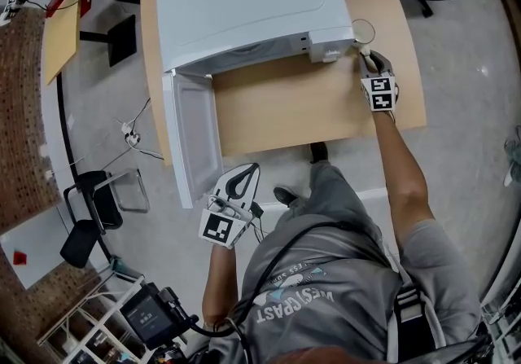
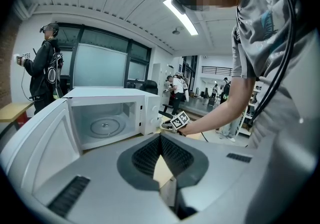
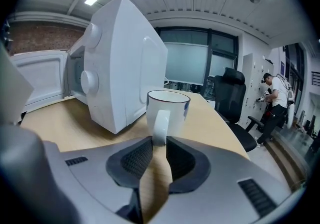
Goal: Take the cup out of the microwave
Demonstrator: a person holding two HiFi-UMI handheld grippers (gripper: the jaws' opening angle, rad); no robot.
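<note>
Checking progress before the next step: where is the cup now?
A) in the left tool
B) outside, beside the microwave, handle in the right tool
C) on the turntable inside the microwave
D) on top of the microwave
B: the cup is outside, next to the microwave, its handle clamped in the right tool; the turntable is bare.

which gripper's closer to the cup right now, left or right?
Right. The right gripper has its fingers closed on the handle of the cup, beside the microwave. The left gripper is empty, well back by the open door.
</note>
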